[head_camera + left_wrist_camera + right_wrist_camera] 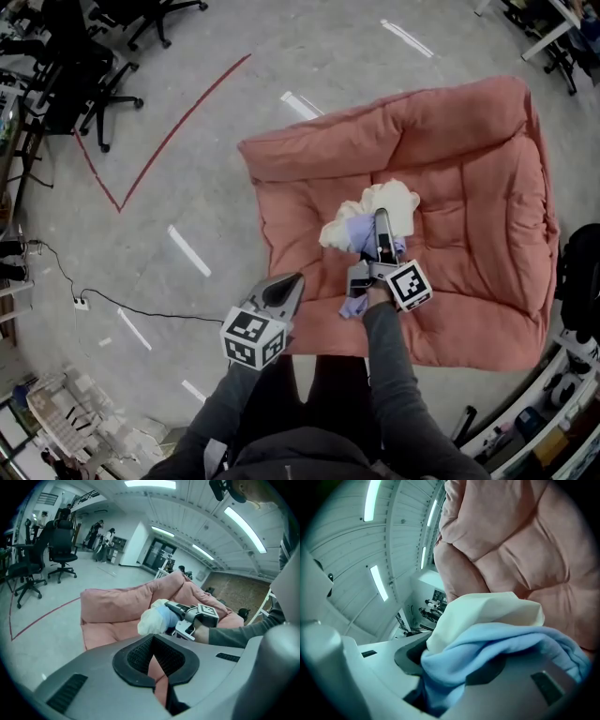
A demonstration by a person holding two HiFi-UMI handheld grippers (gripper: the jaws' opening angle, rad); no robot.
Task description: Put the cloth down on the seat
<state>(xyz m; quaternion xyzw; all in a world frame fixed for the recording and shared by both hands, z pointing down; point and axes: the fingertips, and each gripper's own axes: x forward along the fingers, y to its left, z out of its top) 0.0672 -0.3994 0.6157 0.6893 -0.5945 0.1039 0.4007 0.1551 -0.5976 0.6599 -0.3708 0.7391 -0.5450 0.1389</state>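
A large pink quilted seat cushion (469,169) lies on the grey floor. My right gripper (380,223) hangs over its middle, shut on a bundled cloth (386,204), cream on the outside with a light blue part. In the right gripper view the cloth (487,625) fills the jaws of that gripper (473,677), with the pink seat (525,536) close behind. My left gripper (284,289) is at the seat's front left edge, shut, with nothing in it. In the left gripper view that gripper (154,660) points at the seat (112,604) and the held cloth (154,618).
Black office chairs (84,75) stand at the far left beside a red tape line (178,122) on the floor. A cable runs to a socket (80,302) at the left. Shelving and clutter (562,394) crowd the seat's right side.
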